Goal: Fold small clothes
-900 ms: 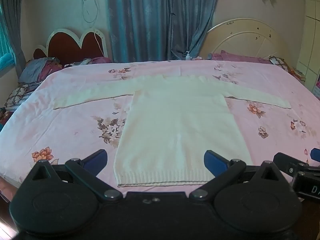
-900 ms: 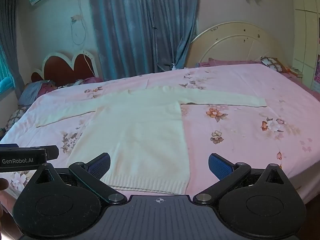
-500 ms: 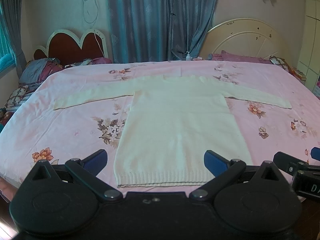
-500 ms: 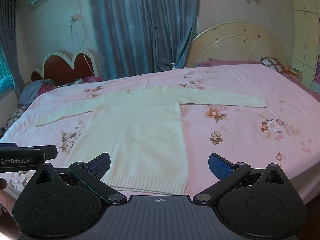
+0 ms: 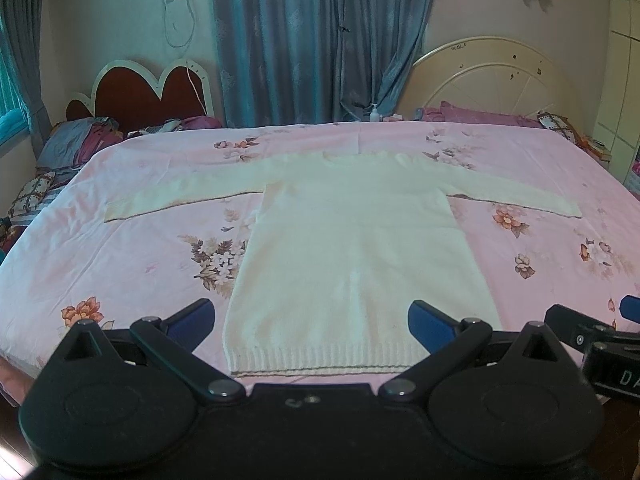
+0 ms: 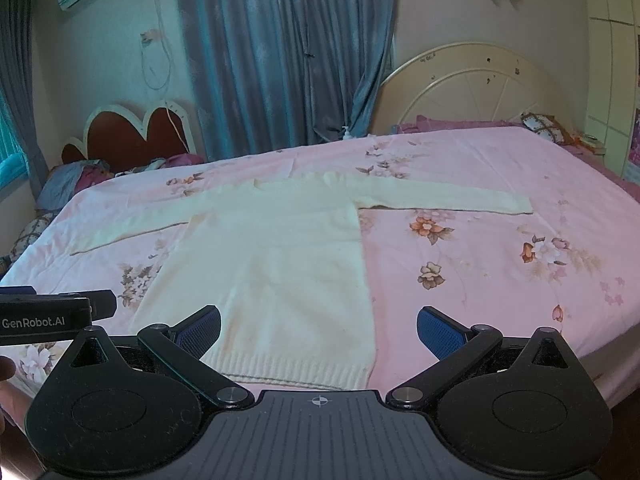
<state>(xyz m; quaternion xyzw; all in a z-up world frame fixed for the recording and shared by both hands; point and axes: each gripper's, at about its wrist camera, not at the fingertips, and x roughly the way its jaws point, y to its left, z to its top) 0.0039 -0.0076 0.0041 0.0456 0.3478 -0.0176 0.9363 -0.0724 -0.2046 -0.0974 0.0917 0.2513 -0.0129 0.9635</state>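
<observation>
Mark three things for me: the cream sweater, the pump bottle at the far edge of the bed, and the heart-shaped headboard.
cream sweater [image 5: 352, 248]: left wrist view, middle of the body panel.
pump bottle [image 5: 374, 114]: left wrist view, on the bottle's body below the pump.
heart-shaped headboard [image 6: 132, 136]: right wrist view, dark red panel inside the white rim.

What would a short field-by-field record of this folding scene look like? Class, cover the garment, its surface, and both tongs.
garment: cream knit sweater, long sleeves
garment state: laid flat, unfolded, both sleeves spread out sideways, ribbed hem nearest the cameras
surface: pink floral bedsheet
left tongs: open, nothing held, above the hem
right tongs: open, nothing held, near the hem's right corner
background: blue curtains, two headboards
folding progress: not yet begun
</observation>
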